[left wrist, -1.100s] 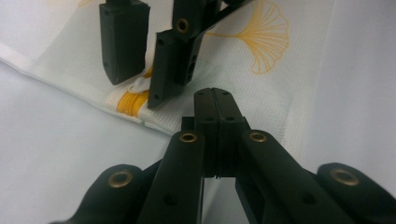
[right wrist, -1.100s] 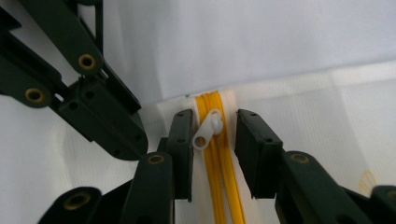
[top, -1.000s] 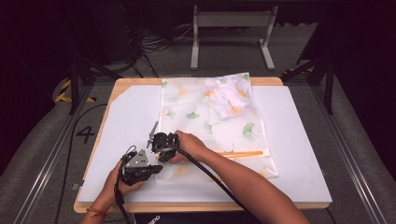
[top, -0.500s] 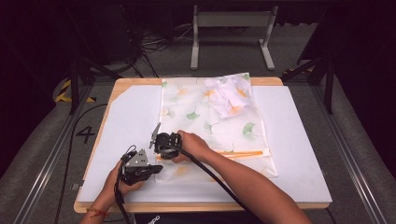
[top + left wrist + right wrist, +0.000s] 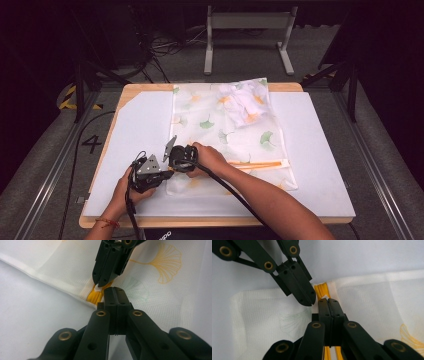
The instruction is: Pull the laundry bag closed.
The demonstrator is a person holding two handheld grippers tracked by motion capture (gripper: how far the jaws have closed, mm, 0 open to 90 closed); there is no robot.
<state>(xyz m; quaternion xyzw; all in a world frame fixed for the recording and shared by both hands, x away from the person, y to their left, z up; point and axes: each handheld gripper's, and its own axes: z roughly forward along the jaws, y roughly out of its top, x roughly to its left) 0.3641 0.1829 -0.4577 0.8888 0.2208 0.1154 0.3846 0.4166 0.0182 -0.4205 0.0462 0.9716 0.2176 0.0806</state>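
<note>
At the near left edge of the printed cloth (image 5: 230,135) on the worktop (image 5: 320,150), its yellow drawstring (image 5: 322,290) is pinched by both clenched grippers, left (image 5: 169,169) and right (image 5: 175,161). The cord-gripping step is judged in hand. A steady, even pull is called for next.

white mat (image 5: 310,165) covers centre of frame | wooden table (image 5: 131,91) edge at mat's upper left | metal stand (image 5: 248,30) top centre | floor "4" (image 5: 91,144) left

The right gripper (image 5: 327,301) had its jaws shut on the orange cord (image 5: 322,291) at the cloth (image 5: 372,300) edge, the left gripper (image 5: 310,301) touching beside it.
</note>
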